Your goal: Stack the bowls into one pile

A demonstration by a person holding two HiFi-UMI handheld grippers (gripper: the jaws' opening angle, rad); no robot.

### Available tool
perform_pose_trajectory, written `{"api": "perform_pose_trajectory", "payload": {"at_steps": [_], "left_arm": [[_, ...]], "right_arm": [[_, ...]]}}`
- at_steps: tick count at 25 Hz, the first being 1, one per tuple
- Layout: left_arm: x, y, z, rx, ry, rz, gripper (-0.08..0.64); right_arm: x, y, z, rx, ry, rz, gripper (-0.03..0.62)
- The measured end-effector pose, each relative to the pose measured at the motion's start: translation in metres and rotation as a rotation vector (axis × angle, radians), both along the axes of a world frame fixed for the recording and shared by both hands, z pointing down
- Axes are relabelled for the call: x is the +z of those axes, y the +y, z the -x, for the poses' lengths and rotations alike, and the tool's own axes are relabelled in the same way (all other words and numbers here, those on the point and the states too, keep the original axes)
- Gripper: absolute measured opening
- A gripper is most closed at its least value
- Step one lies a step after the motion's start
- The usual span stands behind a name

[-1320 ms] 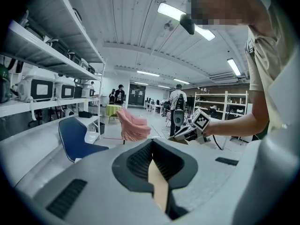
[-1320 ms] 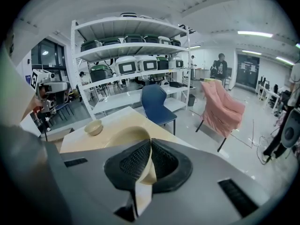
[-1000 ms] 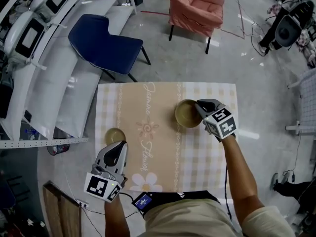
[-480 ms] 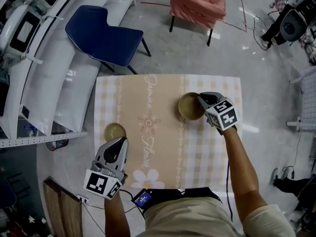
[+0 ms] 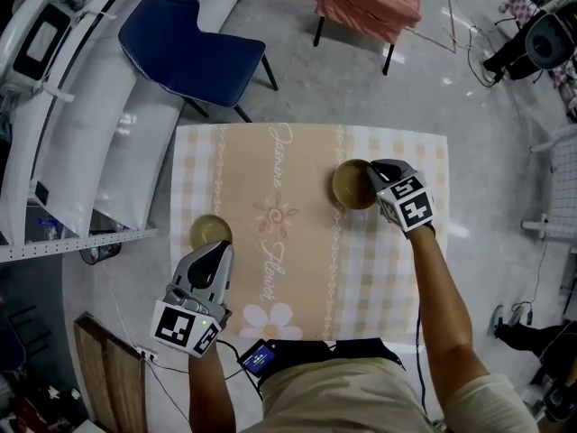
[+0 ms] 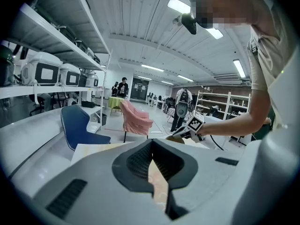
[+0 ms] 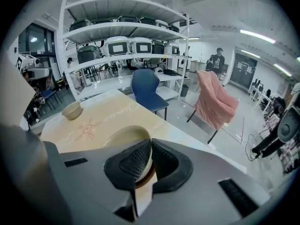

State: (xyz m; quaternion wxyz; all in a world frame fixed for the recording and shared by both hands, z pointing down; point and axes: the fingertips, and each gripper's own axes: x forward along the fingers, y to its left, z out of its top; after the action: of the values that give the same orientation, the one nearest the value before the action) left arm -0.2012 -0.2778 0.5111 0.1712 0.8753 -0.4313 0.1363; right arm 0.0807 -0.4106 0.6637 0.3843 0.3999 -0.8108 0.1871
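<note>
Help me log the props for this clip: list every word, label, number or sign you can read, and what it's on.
"Jasmine": cursive on the tablecloth, far end; likely, not certain.
"Flower": same script, near end; likewise.
Marker cubes: square patterns, no letters.
Screen at the person's waist: too small to read.
Larger bowl in the right gripper, smaller bowl: no print seen.

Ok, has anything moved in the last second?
Nothing clearly: the right gripper stays shut on the rim of the large bowl, which sits at the same spot on the table. The left gripper still waits empty, short of the small bowl.
</note>
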Motion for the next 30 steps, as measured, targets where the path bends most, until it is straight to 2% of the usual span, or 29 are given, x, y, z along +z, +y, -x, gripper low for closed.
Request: {"api": "perform_pose_trajectory", "payload": {"at_steps": [13, 18, 21, 22, 25, 30], "left_arm": [[0.020, 0.002, 0.026, -0.038, 0.005, 0.023, 0.008], [0.031, 0.003, 0.041, -0.072, 0.016, 0.034, 0.008], [0.036, 0.003, 0.050, -0.094, 0.016, 0.040, 0.008], [0.038, 0.004, 0.053, -0.101, 0.015, 0.043, 0.008], [0.045, 0.006, 0.061, -0.116, -0.003, 0.052, 0.008], [0.065, 0.008, 0.082, -0.162, -0.051, 0.069, 0.008]], "right_arm": [[0.020, -0.003, 0.001, -0.014, 0.144, -0.018, 0.017], [0.021, -0.006, -0.005, 0.029, 0.203, -0.010, 0.025], [0.017, -0.008, -0.006, 0.059, 0.223, -0.026, 0.080], [0.013, -0.008, -0.005, 0.067, 0.225, -0.038, 0.098], [-0.009, -0.009, 0.008, 0.072, 0.197, -0.121, 0.100], [-0.068, -0.004, 0.060, 0.003, 0.061, -0.318, 0.092]]}}
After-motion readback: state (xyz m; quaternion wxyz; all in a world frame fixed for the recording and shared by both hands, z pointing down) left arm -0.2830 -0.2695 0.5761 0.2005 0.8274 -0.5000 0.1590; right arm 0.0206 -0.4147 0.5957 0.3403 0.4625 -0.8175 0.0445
